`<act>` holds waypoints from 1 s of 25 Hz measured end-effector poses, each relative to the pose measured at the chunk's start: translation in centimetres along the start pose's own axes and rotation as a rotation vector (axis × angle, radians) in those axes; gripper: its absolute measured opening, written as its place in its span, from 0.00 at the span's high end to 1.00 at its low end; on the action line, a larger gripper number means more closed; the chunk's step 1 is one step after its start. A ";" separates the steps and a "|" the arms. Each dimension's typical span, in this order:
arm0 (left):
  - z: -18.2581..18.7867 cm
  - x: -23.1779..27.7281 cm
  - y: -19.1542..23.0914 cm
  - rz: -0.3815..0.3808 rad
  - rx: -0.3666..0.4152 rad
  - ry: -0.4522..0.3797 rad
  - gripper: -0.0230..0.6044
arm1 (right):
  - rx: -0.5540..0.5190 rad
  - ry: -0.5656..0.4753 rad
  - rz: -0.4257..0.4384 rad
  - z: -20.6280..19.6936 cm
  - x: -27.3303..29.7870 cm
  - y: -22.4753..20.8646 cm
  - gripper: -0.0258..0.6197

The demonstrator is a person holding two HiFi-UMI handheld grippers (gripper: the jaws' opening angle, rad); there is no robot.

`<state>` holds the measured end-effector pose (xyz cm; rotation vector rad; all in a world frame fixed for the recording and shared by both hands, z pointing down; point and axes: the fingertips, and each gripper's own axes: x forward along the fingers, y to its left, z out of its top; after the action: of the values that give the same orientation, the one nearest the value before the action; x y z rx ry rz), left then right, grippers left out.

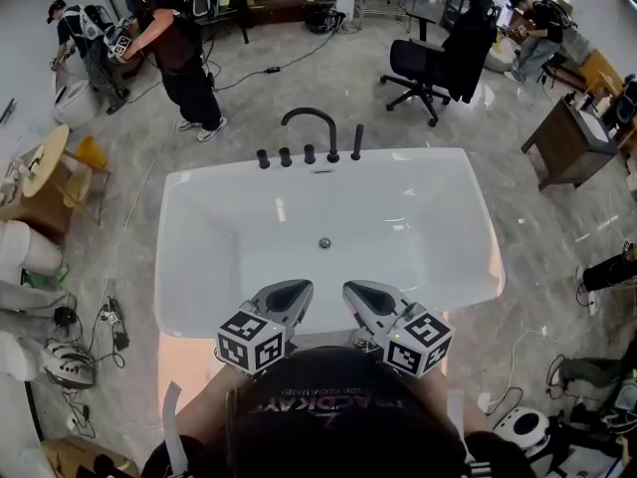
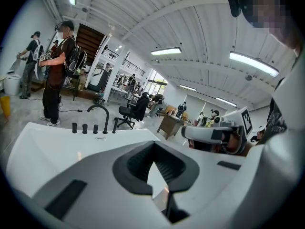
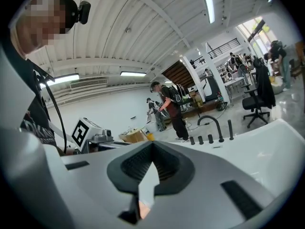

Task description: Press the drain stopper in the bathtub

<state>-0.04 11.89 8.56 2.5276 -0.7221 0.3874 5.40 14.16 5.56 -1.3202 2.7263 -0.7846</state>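
Observation:
A white bathtub [image 1: 182, 267] fills the middle of the head view. Its small round drain stopper [image 1: 324, 243] sits on the tub floor, towards the faucet end. My left gripper [image 1: 290, 293] and right gripper [image 1: 362, 295] hover side by side over the near rim, close to my chest and well short of the stopper. Both are shut with nothing between the jaws. The left gripper view shows its jaws [image 2: 153, 145] meeting at the tips above the tub [image 2: 52, 149]. The right gripper [image 3: 152, 146] looks the same in its own view. Neither gripper view shows the stopper.
A black arched faucet [image 1: 311, 123] with several black knobs stands on the far rim. Behind it a person [image 1: 179, 48] stands on the grey floor, beside a black office chair [image 1: 430, 66]. A wooden cabinet [image 1: 565, 143] stands at right. Cables and white fixtures [image 1: 25, 252] crowd the left.

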 end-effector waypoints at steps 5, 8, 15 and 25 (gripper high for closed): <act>0.3 0.3 -0.3 -0.009 0.028 0.005 0.95 | 0.037 -0.016 0.011 -0.2 -0.2 -0.4 0.94; 0.5 0.0 -0.5 -0.012 0.033 0.006 0.95 | 0.038 -0.005 0.016 -0.5 -0.2 0.1 0.94; -0.3 -0.1 -0.1 -0.004 -0.011 0.009 0.95 | 0.039 0.022 0.029 -1.0 0.3 0.3 0.94; -0.2 0.8 -0.1 -0.005 0.005 0.017 0.95 | 0.039 0.040 0.046 -1.3 1.1 -0.2 0.94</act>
<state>0.61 11.70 9.00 2.5276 -0.7090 0.4092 4.53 13.80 6.98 -1.2440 2.7456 -0.8649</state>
